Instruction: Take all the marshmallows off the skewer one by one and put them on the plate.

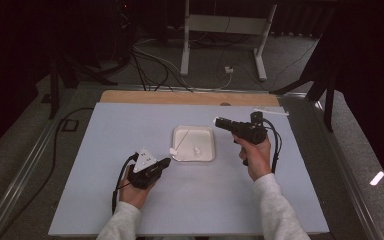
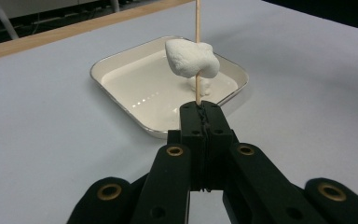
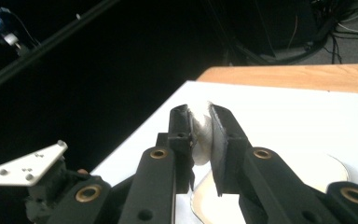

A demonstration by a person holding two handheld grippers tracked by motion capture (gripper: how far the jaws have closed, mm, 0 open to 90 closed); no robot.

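Observation:
My left gripper is shut on a thin wooden skewer that stands up from its jaws, beside the near left corner of a white square tray. A white marshmallow is threaded on the skewer just above the jaws. Another marshmallow lies in the tray. My right gripper hovers above the tray's far right corner, shut on a third white marshmallow squeezed between its pads.
The pale blue table top has a wooden strip along its far edge. Behind it stand a white frame's legs and loose cables on the floor. The left gripper's grey plate shows in the right gripper view.

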